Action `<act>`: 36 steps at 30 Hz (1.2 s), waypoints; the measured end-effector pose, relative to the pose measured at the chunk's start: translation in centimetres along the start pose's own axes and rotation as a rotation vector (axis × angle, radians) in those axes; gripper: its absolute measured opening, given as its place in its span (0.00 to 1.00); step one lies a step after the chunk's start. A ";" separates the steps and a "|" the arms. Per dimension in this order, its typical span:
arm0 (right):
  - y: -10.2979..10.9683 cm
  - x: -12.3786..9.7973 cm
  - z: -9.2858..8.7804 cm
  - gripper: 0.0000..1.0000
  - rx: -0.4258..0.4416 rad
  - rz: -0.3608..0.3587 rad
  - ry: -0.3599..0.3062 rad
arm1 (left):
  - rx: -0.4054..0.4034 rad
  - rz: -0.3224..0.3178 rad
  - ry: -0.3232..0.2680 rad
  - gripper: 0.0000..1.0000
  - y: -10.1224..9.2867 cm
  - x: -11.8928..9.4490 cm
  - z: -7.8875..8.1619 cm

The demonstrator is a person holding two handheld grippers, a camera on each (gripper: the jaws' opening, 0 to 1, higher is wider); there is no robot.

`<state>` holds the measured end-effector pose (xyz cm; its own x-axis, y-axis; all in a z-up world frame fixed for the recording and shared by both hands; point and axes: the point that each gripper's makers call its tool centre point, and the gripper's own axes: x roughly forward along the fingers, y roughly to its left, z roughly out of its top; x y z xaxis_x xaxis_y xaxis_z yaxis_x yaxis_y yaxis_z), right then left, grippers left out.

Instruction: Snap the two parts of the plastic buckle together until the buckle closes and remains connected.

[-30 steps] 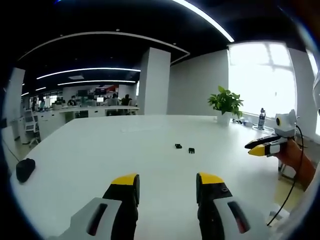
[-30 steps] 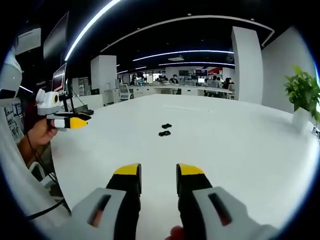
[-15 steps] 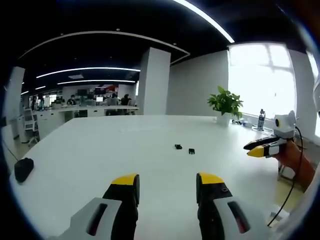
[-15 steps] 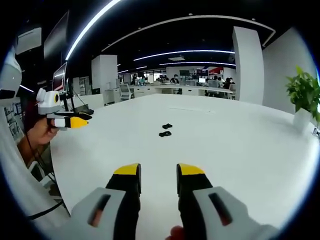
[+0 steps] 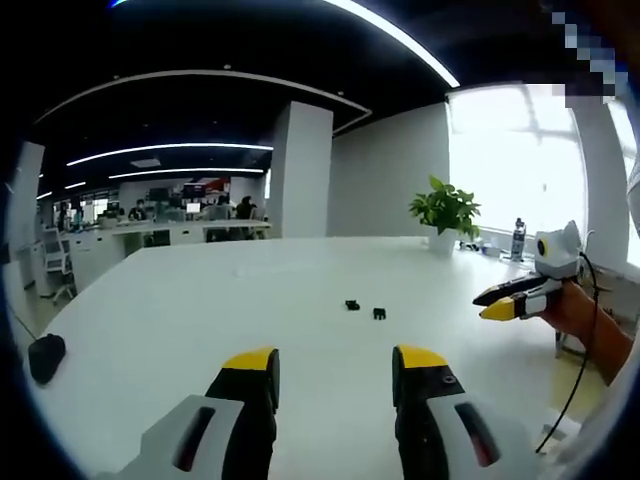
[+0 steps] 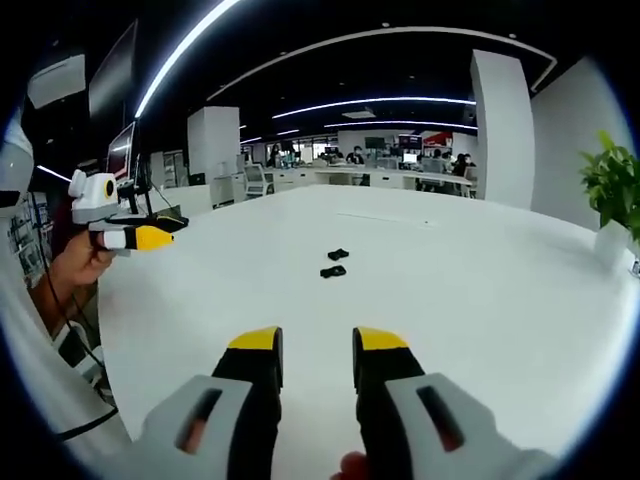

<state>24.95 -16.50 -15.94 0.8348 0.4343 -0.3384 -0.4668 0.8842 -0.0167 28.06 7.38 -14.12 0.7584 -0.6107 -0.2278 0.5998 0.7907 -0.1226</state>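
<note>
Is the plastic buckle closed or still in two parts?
Still apart: the two buckle pieces lie on the white table with a bare gap between them, also seen in the right gripper view.

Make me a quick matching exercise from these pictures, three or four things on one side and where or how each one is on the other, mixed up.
Things:
1. two buckle parts
2. potted plant
3. left claw
4. dark object

Descriptions:
A. jaws apart, nothing between them
B. table's far right edge, by the window
C. side by side, apart, mid-table
D. table's left edge

Pairs: 1-C, 2-B, 3-A, 4-D
</note>
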 end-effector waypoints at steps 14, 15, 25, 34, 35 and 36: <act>-0.4 2.8 0.7 0.28 -0.039 0.055 0.010 | 0.024 0.036 -0.013 0.45 1.7 0.8 1.0; -0.5 3.0 0.7 0.28 -0.044 0.058 0.011 | 0.025 0.039 -0.014 0.45 1.8 0.8 1.0; -0.8 4.1 0.9 0.28 -0.058 0.068 0.024 | 0.033 0.029 0.001 0.45 1.9 2.0 0.8; -1.0 4.5 1.2 0.29 -0.068 0.073 0.027 | 0.027 0.022 -0.006 0.45 2.2 2.6 1.1; -1.0 4.6 1.3 0.29 -0.067 0.073 0.025 | 0.028 0.021 -0.004 0.45 2.2 2.7 1.1; -1.0 4.6 1.3 0.29 -0.063 0.075 0.024 | 0.030 0.021 -0.004 0.45 2.2 2.7 1.2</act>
<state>29.65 -15.19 -16.26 0.7899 0.4939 -0.3635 -0.5457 0.8365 -0.0493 31.72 7.39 -13.88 0.7717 -0.5944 -0.2263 0.5914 0.8015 -0.0885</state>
